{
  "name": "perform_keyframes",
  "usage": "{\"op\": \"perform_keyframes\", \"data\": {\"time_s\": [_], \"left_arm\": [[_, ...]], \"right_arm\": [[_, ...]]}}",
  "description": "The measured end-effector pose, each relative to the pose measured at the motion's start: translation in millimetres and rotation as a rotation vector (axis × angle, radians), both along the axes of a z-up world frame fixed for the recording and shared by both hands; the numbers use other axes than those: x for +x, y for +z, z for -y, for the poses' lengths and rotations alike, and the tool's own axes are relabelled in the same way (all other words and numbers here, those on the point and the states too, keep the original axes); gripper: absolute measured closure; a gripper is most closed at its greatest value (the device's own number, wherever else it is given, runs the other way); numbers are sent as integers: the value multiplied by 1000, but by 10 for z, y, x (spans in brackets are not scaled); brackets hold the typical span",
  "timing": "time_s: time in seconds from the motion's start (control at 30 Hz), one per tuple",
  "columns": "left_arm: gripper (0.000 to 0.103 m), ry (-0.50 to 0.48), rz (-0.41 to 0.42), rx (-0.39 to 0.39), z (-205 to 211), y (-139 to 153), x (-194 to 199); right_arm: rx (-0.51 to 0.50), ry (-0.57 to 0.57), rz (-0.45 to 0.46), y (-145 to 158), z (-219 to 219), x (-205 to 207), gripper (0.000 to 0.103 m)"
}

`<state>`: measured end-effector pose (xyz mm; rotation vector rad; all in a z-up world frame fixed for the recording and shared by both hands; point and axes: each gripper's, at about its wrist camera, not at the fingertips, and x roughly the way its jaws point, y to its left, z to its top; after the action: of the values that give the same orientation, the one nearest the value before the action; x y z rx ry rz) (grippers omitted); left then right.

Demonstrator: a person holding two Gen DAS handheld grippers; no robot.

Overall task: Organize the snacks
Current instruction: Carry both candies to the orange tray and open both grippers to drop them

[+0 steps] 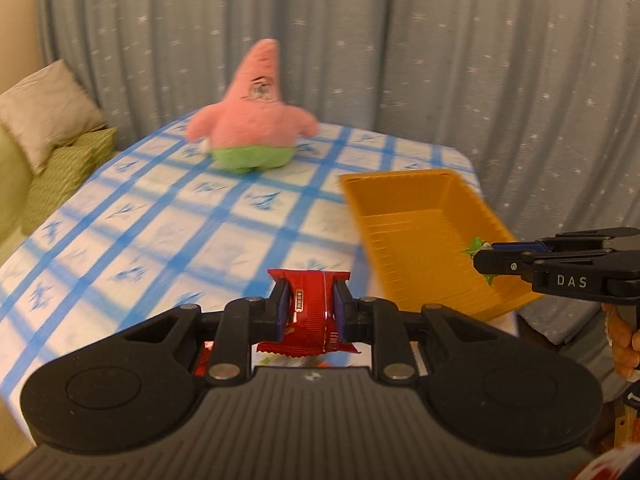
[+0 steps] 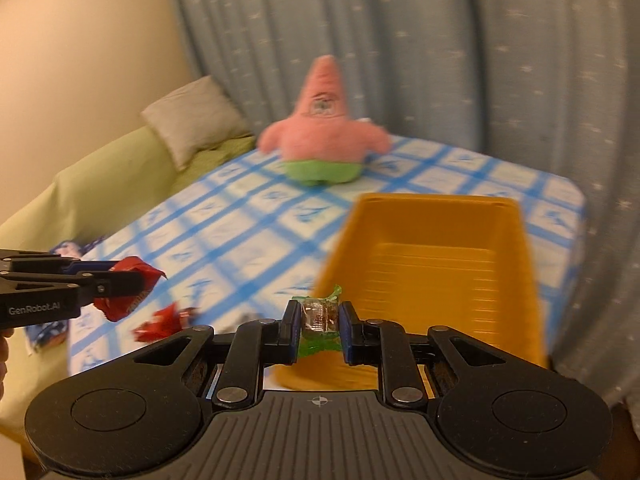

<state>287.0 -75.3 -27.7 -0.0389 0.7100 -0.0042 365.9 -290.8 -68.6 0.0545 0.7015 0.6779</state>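
Both tongs loaded above the checked surface (image 1: 120, 216).
Left tongs (image 1: 310, 300) pinching a red snack packet (image 1: 314, 308), raised over the near edge beside the yellow bin (image 1: 420, 240); right tongs (image 2: 320, 318) clamped on a small green-wrapped candy (image 2: 319, 314) at the bin's near rim. Another red packet (image 2: 162, 322) lying on the cloth. Pink plush star (image 1: 252, 120) upright at the far side.
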Motion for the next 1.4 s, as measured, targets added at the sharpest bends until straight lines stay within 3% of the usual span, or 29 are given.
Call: {"op": "perform_keyframes", "data": {"time_s": [0.5, 1.0, 1.4], "left_arm": [[82, -84, -39, -3, 798, -173, 715], [82, -109, -107, -11, 1185, -520, 1196], [82, -99, -128, -2, 1244, -600, 1285]], "right_arm": [[-9, -96, -30, -159, 695, 382, 83], [-24, -89, -73, -374, 808, 698, 83], [-20, -83, -80, -400, 824, 769, 83]]}}
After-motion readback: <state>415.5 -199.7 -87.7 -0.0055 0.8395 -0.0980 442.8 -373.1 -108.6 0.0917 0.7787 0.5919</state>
